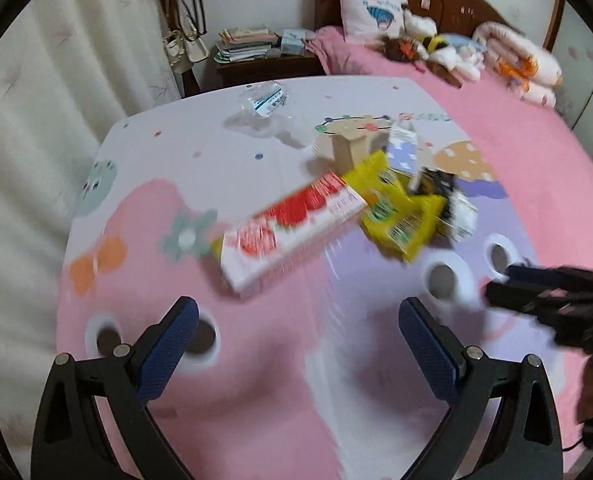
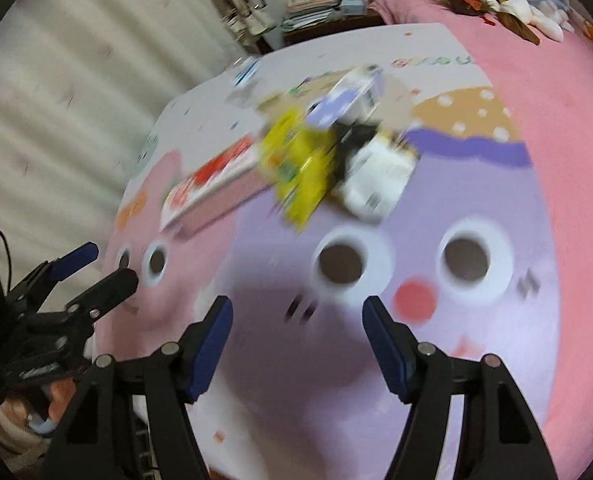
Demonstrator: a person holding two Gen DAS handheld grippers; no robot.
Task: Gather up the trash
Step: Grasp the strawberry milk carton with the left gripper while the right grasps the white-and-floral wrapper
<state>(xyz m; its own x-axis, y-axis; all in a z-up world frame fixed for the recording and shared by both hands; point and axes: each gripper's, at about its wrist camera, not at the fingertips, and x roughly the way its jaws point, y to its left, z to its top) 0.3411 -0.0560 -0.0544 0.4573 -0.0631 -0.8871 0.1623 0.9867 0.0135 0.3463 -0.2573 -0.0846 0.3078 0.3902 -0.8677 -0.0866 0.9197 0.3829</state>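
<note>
Carton: long white-and-red box (image 1: 292, 228) lying flat on the bed, at the pile's left.
Wrappers: crumpled yellow packets (image 1: 400, 216) against its right end.
Bottle: crushed clear plastic (image 1: 266, 100), apart, farther back.

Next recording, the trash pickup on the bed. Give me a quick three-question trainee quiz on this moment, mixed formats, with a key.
1. True or false: the left gripper holds the red and white carton.
2. Which lies farthest from the grippers? A) yellow wrapper B) clear plastic packaging C) red and white carton
3. Fill in: the trash lies on a cartoon-printed ____.

Key: 1 false, both grippers are open and empty, the right gripper too; 2 B; 3 sheet.
</note>
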